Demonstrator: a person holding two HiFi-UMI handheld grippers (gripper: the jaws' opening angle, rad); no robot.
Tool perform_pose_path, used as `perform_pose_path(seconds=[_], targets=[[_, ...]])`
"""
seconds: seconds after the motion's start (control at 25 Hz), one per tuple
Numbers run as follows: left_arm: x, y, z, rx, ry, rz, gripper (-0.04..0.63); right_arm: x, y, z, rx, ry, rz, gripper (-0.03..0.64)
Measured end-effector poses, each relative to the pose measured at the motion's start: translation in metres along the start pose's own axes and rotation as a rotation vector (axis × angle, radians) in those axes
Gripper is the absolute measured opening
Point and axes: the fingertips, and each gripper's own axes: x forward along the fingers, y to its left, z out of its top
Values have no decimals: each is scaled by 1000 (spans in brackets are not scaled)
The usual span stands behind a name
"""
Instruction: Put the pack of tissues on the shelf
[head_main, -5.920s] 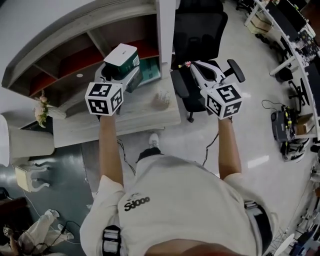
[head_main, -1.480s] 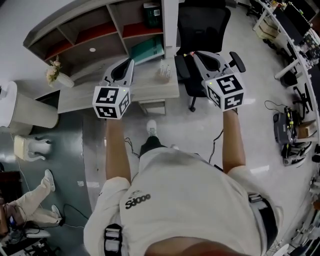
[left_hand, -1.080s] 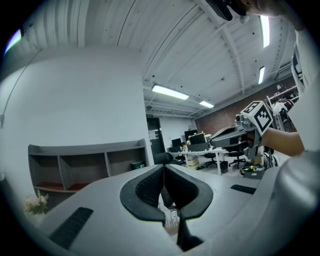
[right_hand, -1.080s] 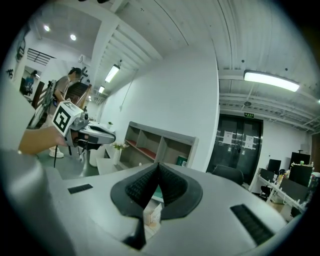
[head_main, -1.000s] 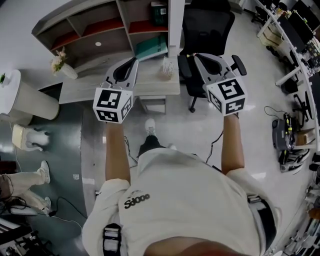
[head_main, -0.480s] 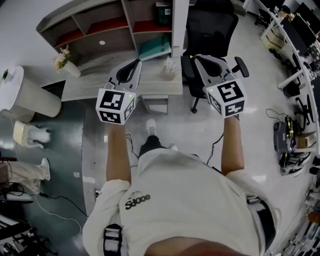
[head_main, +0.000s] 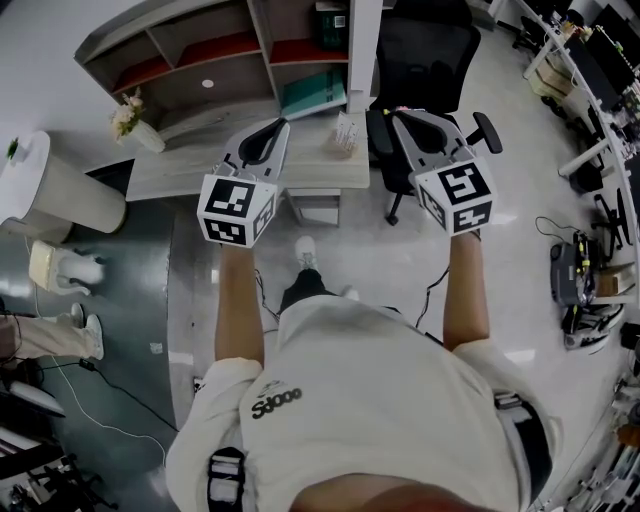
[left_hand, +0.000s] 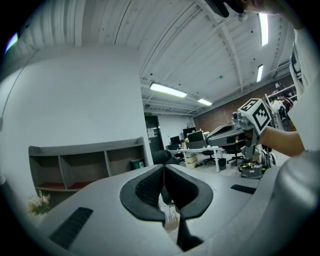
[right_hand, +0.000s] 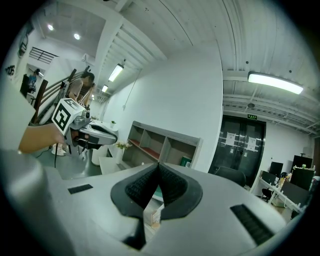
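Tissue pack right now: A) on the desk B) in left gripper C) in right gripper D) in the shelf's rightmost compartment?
D: the tissue pack sits in the rightmost compartment of the shelf, while the left gripper and right gripper both have their fingers shut on nothing.

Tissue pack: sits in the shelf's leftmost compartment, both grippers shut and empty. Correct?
Not quite. The tissue pack sits in the rightmost compartment of the shelf, not the leftmost; the left gripper view shows it. The rest holds: the left gripper and the right gripper are both shut and empty.
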Motion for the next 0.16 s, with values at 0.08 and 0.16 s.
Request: perform_pose_path(seconds=[0.08,0.16], targets=[[1,1,-1,-2,2,-2,21,2,-1,0,5,-2,0,6],[2,2,-3,-4,3,-4,21,4,-1,0,8,-4,-1,6]])
